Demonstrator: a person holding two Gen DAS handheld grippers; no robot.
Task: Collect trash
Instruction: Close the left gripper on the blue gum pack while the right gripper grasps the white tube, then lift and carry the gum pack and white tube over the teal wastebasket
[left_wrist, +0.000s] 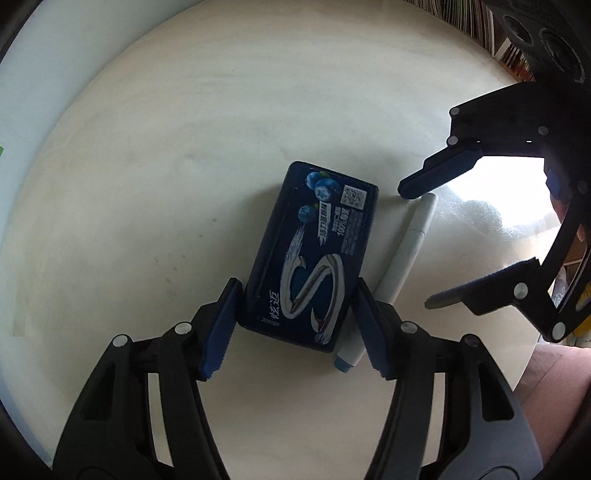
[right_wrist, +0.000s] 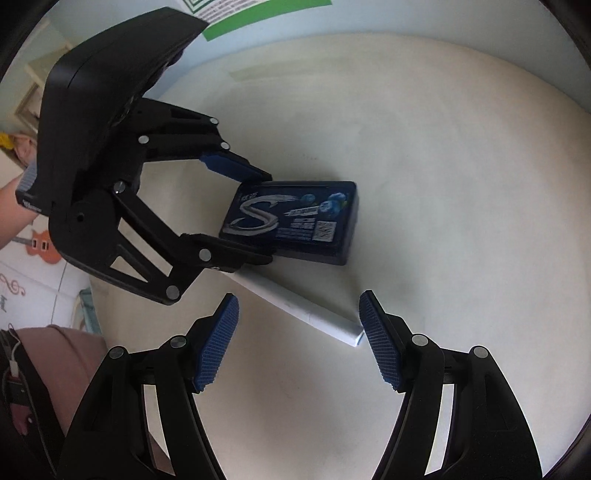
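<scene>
Left wrist view shows our left tongs (left_wrist: 293, 321) clamped across the dark blue rectangular gum box (left_wrist: 312, 253), seemingly light and stiff, on the pale round tabletop (left_wrist: 147, 166), while our right tongs (right_wrist: 297, 341) stand apart over the white marker pen (right_wrist: 306, 308).

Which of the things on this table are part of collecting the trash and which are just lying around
Job in hand:
- dark blue gum box, between the left gripper fingers
- white marker pen, near the open right gripper

Lying about:
- round table
- green-bordered sheet
</scene>
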